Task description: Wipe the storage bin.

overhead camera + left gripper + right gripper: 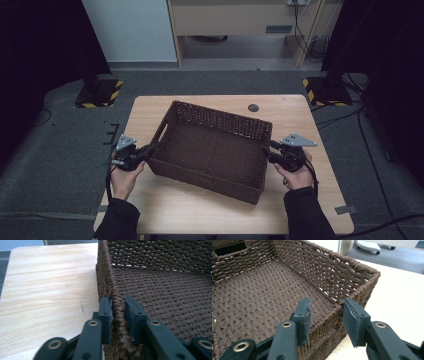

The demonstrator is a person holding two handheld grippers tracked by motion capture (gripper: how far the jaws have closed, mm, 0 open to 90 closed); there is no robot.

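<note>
A dark brown woven basket [220, 114] lies askew on the wooden table [200, 215], with nothing inside it. My left gripper [151, 148] is at the basket's left end. In the left gripper view its jaws [118, 307] stand either side of the braided rim [110, 272], pads pressed on it. My right gripper [268, 146] is at the basket's right end. In the right gripper view it [325, 310] straddles the wall near a corner, one pad [304, 315] inside the basket [262, 290], the other outside, both against the weave.
The basket's far end wall has a handle slot [230, 248]. A round cable hole [253, 107] sits near the table's back edge. Two stand bases with yellow-black tape [100, 95] [325, 90] flank the table on the floor. Cables [370, 145] run along the right.
</note>
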